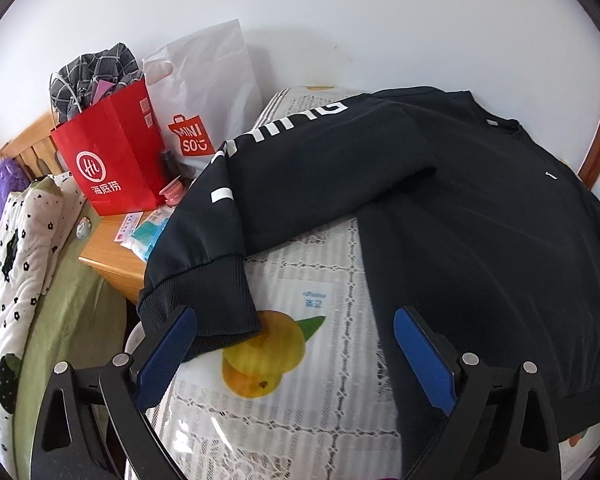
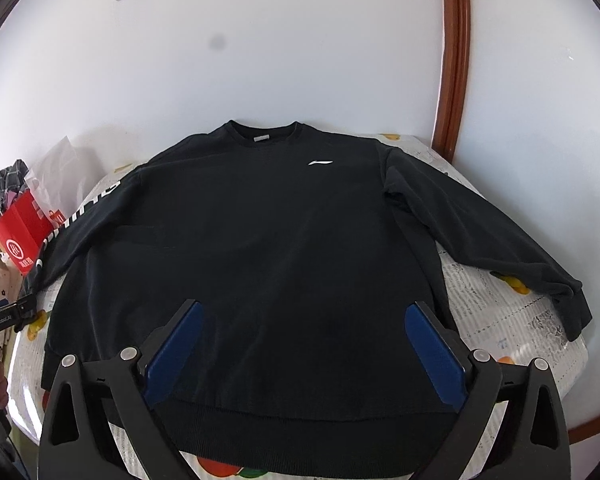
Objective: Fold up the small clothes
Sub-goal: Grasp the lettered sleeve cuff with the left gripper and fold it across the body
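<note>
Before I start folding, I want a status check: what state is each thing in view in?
Black sweatshirt: spread flat, front up, unfolded, on the table.
Lettered sleeve: stretched out, cuff near the table's edge.
Plain sleeve: stretched out on the table.
Left tongs: open, empty, near the lettered sleeve's cuff.
Right tongs: open, empty, over the hem.
Red paper bag: upright, stuffed with checked cloth.
White plastic bag: upright.

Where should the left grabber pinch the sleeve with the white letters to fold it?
Probably the ribbed cuff of the lettered sleeve. It lies flat on the tablecloth right before the open left gripper, so come straight forward, sliding one finger under its thick edge.
</note>
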The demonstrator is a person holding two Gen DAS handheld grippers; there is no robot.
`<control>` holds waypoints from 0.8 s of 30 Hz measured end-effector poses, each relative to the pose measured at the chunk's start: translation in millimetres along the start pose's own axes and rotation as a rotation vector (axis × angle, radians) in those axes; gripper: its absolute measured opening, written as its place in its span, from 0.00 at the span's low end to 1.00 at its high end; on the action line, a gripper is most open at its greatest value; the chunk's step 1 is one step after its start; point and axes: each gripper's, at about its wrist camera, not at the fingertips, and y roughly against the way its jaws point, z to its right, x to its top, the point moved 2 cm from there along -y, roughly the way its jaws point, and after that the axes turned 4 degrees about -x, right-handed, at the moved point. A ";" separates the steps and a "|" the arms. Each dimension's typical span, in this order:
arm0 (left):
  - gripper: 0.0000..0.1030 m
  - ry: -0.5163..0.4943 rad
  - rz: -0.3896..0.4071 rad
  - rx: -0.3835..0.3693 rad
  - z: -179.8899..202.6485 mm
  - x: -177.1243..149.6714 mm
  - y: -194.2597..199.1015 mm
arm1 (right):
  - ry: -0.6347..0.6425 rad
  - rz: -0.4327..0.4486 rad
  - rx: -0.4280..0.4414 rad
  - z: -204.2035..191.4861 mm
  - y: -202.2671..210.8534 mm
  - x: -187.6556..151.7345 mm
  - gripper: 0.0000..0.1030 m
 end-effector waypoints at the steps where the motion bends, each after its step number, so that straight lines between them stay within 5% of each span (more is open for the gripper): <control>1: 0.95 -0.005 -0.004 0.011 -2.1 0.5 -5.8 | 0.013 -0.005 -0.004 -4.1 -5.2 -0.5 0.96; 5: 0.90 -0.025 -0.026 0.052 -7.2 0.0 -29.6 | 0.071 -0.033 -0.051 -15.5 -23.3 -2.3 0.96; 11: 0.68 -0.019 -0.019 0.056 -11.9 -1.7 -49.2 | 0.092 -0.065 -0.103 -13.9 -42.9 -2.4 0.96; 14: 0.48 -0.015 -0.007 0.084 -13.8 0.9 -51.4 | 0.039 -0.080 -0.071 -6.0 -48.9 -1.9 0.96; 16: 0.18 -0.004 -0.003 0.132 -18.6 2.2 -51.3 | 0.010 -0.082 -0.058 -1.6 -51.3 -0.8 0.96; 17: 0.12 -0.001 -0.005 0.152 -21.5 3.0 -51.3 | 0.002 -0.081 -0.060 0.0 -52.6 0.2 0.96; 24: 0.06 0.030 0.012 0.121 -24.4 16.3 -28.4 | -0.027 -0.074 -0.043 8.4 -54.8 3.4 0.96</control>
